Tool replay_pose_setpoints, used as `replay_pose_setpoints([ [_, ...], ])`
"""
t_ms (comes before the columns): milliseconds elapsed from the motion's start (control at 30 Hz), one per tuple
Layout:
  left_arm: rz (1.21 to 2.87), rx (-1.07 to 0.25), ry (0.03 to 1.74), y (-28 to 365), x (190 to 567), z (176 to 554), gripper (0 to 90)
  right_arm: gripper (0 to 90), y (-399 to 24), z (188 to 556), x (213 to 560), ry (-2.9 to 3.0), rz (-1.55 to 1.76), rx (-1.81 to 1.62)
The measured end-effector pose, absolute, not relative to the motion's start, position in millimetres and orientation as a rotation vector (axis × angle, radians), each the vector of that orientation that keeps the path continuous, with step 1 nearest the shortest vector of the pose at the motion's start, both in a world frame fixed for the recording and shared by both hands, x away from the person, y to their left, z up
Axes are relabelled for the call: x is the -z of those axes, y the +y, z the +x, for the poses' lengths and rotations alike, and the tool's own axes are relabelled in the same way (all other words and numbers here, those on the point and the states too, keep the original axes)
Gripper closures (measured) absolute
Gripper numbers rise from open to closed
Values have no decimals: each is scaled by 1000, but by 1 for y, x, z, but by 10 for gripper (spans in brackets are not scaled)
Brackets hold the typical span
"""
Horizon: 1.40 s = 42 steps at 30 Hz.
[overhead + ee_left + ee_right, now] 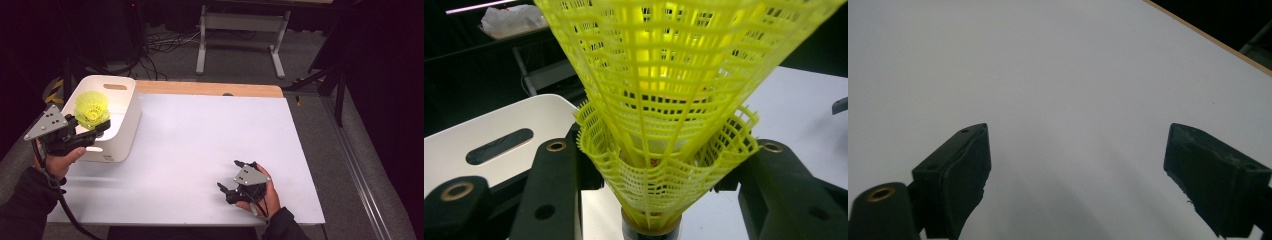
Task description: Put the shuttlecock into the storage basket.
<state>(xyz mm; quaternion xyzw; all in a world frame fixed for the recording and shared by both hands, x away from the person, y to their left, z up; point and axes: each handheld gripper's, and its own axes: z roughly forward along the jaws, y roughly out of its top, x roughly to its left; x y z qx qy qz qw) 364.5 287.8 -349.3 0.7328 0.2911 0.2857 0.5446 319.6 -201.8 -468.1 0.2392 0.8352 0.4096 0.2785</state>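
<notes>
High view first: the left gripper (92,131) hangs at the near-left corner of the white table (210,150), over the near edge of a white rectangular plastic bin with a slot handle (120,107), and its black jaws are clamped on a stack of bright yellow mesh plastic shuttlecocks (91,109) with the skirts flaring upward. Left gripper view brings it close: the yellow shuttlecocks (664,125) sit nested one inside another between the two jaws, which press the lower skirt from both sides, and a dark cork base peeks out at the bottom. How many are nested, I can't quite tell, perhaps two or three. Behind them shows the bin's white rim (499,130). Over at the near right, the right gripper (235,175) rests low on the table with jaws spread wide and nothing between them.
</notes>
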Motion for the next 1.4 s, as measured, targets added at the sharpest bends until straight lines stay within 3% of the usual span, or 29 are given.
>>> replay_pose_setpoints([
  [1400, 1868, -660, 851, 300, 336, 465, 538, 127, -200, 317, 467, 2252, 608, -1094],
])
